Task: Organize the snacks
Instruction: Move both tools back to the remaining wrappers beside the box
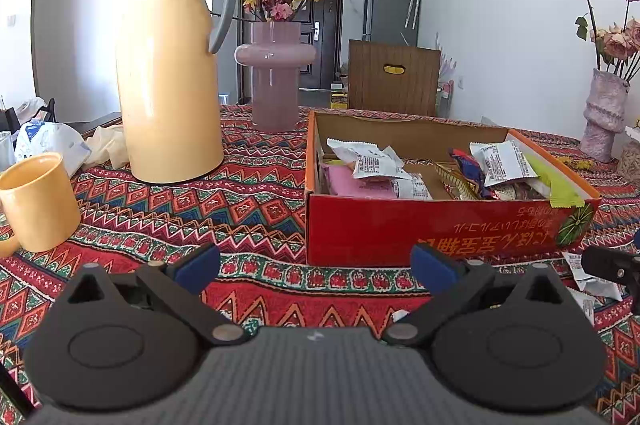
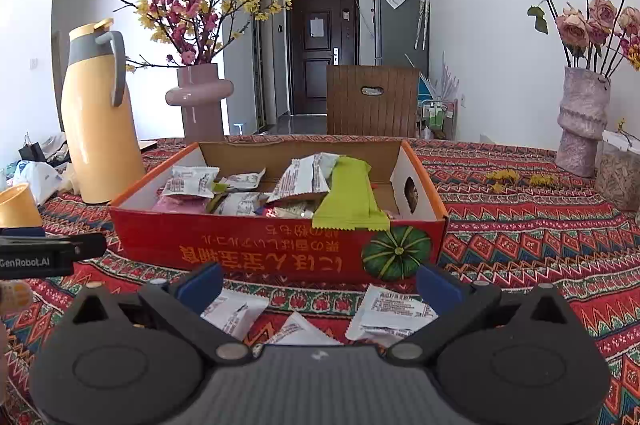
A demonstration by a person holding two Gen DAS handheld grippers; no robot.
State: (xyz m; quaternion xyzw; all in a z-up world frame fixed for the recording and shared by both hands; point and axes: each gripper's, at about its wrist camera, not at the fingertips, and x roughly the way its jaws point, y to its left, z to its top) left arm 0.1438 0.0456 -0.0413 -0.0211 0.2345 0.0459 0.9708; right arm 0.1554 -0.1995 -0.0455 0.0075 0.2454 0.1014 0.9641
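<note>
Lying before the right gripper [image 2: 318, 285]: three white foil snack packets on the patterned tablecloth [image 2: 520, 225], one [image 2: 234, 311] by the left finger, one [image 2: 298, 333] in the middle, one [image 2: 394, 311] by the right finger.
Right gripper: jaws spread wide, holding nothing.
Left gripper [image 1: 316, 265]: jaws spread, empty, over bare cloth; red box just ahead to its right.
Red cardboard box [image 2: 280, 249]: long side facing both cameras, open top, crinkled packets heaped inside.
Green wrapper [image 2: 348, 197]: flat, long axis front to back, serrated end draped over the box's near wall.
</note>
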